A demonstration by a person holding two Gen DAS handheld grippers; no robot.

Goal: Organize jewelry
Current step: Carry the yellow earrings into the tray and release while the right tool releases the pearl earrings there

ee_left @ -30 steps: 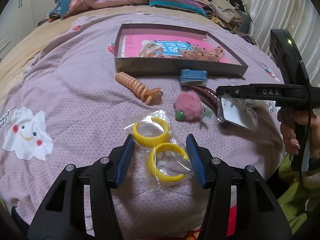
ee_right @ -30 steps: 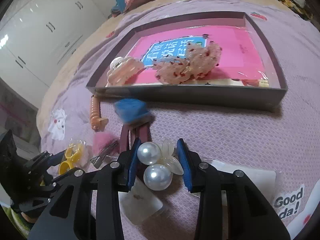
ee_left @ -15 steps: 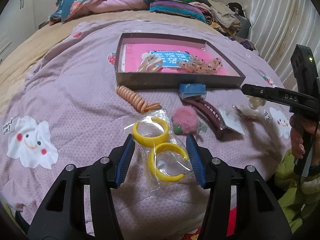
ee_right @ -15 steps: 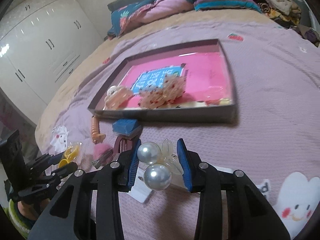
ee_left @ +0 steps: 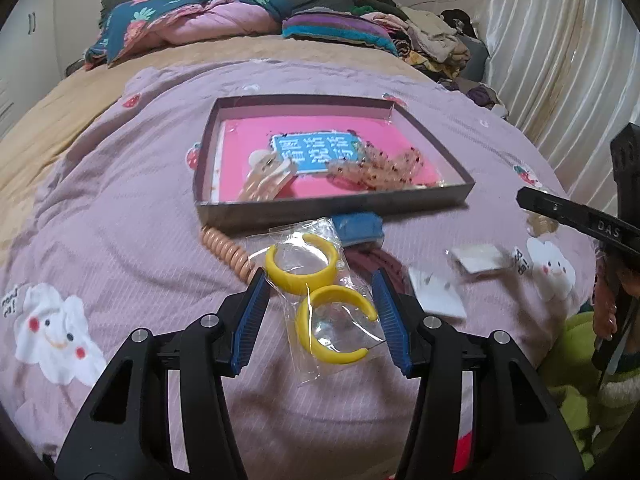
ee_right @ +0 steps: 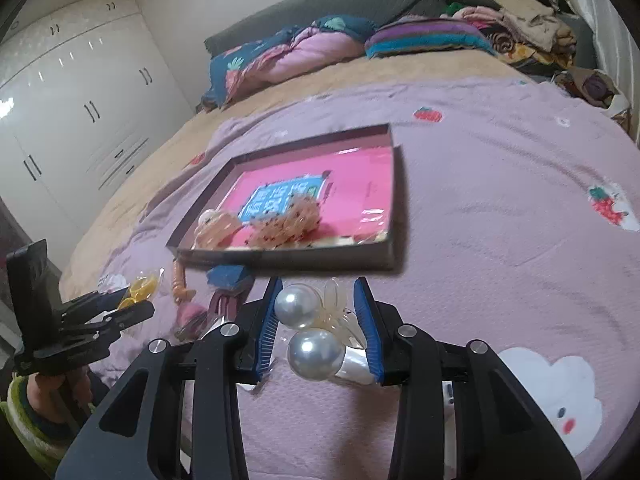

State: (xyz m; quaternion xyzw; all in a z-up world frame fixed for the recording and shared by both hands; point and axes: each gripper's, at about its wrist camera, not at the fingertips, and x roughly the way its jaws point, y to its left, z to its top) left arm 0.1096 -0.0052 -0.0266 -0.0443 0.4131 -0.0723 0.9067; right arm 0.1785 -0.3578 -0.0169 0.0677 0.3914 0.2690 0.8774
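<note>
My left tool (ee_left: 320, 312) has its blue-padded fingers (ee_left: 252, 320) pressed against a clear plastic bag holding two chunky yellow open hoops (ee_left: 316, 300); the bag hangs between the pads, clear of the lilac bedspread with cloud and strawberry prints (ee_left: 120, 216). One hoop sits at the top of the bag, the other below it, right between the pads.

My right tool (ee_right: 316, 320) pinches a hair clip with two large white pearls and translucent cream petals (ee_right: 304, 324), one pearl above the other, the petals fanned toward the right pad. A white backing card sits under the lower pearl.

Ahead of both tools lies the shallow grey-walled box with a pink bottom and a blue label (ee_left: 332, 200). Inside it, near the front wall, rest a peach claw clip (ee_left: 264, 176) on the left and a speckled pinkish frilly scrunchie (ee_left: 376, 168) just to its right, close together.

Outside the box, against its front wall, a blue cloth-covered clip (ee_left: 358, 228) lies on the bedspread, with a peach spiral coil hair tie (ee_left: 228, 250) to its left and a dark maroon hair band (ee_left: 380, 264) just below it. Two white cards (ee_left: 436, 292) lie further right. From the right wrist view a fuzzy pink pompom (ee_right: 190, 314) shows beside the maroon band.
</note>
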